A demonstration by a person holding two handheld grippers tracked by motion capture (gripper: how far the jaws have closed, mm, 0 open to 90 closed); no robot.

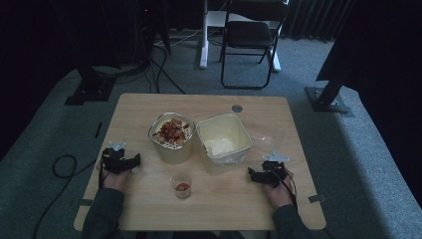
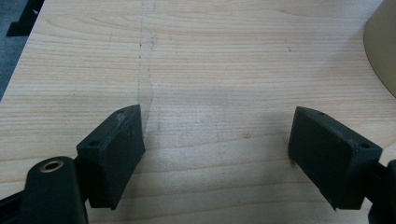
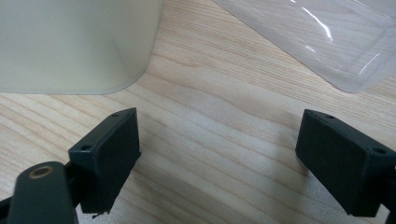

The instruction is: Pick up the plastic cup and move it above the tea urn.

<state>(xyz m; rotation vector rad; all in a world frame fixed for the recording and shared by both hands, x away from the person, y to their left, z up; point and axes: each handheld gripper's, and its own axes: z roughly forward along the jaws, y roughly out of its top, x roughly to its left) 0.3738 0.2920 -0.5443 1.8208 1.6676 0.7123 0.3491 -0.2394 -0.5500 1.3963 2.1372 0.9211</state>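
Now, on the desk [image 1: 149, 104], a square tub [image 1: 224, 142] sits beside the round tub of snacks [image 1: 171, 135], a small cup [image 1: 182, 185] in front; left gripper [image 1: 133, 163] and right gripper [image 1: 252, 174] flank them, jaws apart, empty.

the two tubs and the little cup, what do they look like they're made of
Tub of cereal: seemingly cream plastic, matte, smooth rounded wall.
Square tub: likely the same cream plastic, slightly translucent, and the right gripper view shows a soft even sheen on its wall.
Small cup: clear plastic or glass, cannot tell, since the contents show through.
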